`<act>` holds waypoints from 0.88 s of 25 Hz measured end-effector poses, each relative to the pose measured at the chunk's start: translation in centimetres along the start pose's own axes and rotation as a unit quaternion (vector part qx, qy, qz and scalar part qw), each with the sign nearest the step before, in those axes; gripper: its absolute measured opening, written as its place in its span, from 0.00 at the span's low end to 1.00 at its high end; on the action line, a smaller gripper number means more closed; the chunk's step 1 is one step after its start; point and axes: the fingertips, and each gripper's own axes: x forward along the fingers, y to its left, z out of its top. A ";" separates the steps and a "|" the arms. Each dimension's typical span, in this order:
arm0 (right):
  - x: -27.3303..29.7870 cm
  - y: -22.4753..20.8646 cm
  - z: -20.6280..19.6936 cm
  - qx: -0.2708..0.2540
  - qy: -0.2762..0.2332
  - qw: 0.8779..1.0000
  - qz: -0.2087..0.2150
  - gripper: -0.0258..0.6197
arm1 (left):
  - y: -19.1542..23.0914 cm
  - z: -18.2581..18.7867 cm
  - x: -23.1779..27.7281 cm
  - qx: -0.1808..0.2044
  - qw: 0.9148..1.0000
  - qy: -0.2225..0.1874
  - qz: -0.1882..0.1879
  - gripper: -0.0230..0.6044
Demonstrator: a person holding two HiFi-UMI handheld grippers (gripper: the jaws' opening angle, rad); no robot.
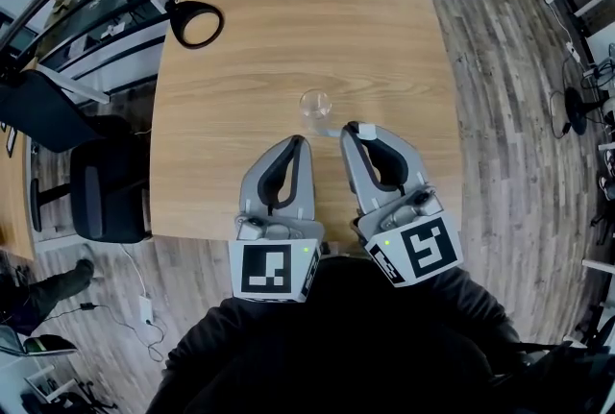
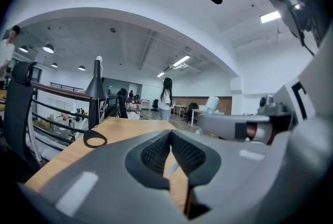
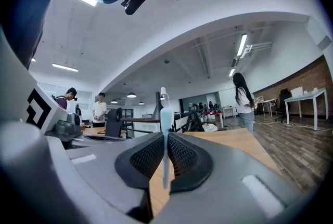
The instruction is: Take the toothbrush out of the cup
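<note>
Two tools are in play, and only one is working. My right tool [image 3: 166, 133] has its jaws pinched tight on the toothbrush [image 3: 165, 116], while my left tool [image 2: 170, 132] has its jaws pressed together with nothing between them. The toothbrush is already out of the cup [image 1: 315, 105]. It sits crosswise in the right tool's tips, lifted clear of the worktop [image 1: 288, 9] and just on my side of the cup, which stands upright and empty.

I expect the toothbrush to handle as very light and fairly stiff, with perhaps a little spring along its length. The plastic looks smooth, so I'd count it as slippery: a narrow pinch like this could let it swivel or slide between the pads if I swing it about. The hold looks to be partway along the handle, with length showing above and below the jaws in the right gripper view. That is where I'd want it, since it keeps the weight balanced. The cup looks like clear glass, so I'd treat it as fragile and easy to tip.

As for looks, the toothbrush is slim and pale, a translucent bluish-white stick with a whiter end uppermost in the right gripper view. I can't make out the bristles.
</note>
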 end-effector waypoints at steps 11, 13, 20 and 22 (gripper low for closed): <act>-3.2 2.1 1.3 -0.015 -0.015 1.000 -0.003 0.07 | -1.7 1.4 -2.8 0.011 1.000 -0.023 -0.014 0.05; -3.8 2.3 1.6 -0.016 -0.018 1.000 -0.005 0.07 | -2.0 1.6 -3.3 0.013 0.999 -0.026 -0.017 0.05; -4.8 2.9 1.6 -0.016 -0.023 1.000 0.002 0.07 | -2.7 1.8 -4.1 0.021 0.999 -0.033 -0.018 0.05; -5.0 3.0 1.8 -0.017 -0.025 1.000 0.005 0.07 | -2.9 2.0 -4.3 0.023 0.999 -0.035 -0.017 0.05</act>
